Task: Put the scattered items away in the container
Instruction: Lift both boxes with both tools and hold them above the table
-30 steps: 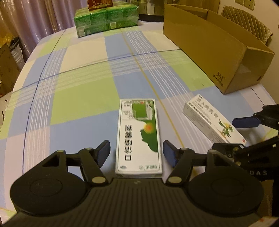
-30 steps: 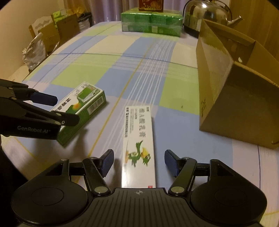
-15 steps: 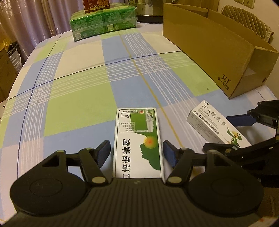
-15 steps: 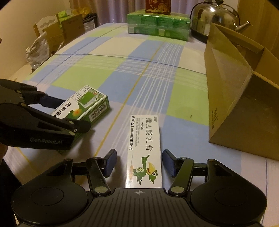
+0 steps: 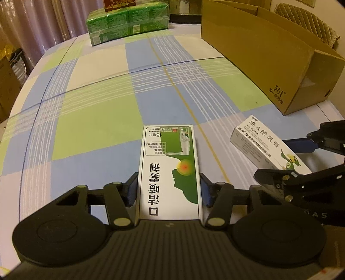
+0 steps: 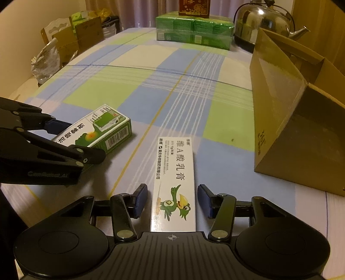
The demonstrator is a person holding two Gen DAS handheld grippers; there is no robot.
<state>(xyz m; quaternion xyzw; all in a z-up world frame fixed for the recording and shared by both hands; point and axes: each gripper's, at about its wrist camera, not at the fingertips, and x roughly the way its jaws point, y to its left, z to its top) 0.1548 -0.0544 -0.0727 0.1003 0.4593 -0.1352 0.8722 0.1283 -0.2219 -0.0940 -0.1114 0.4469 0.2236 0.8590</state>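
Counter under a blue, green and cream checked cloth; curtains behind its far edge; quilted chair back right; warm, dim light.

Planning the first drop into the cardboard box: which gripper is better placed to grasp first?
Left gripper: its pads already touch the green box. The right gripper shows gaps around the white box.
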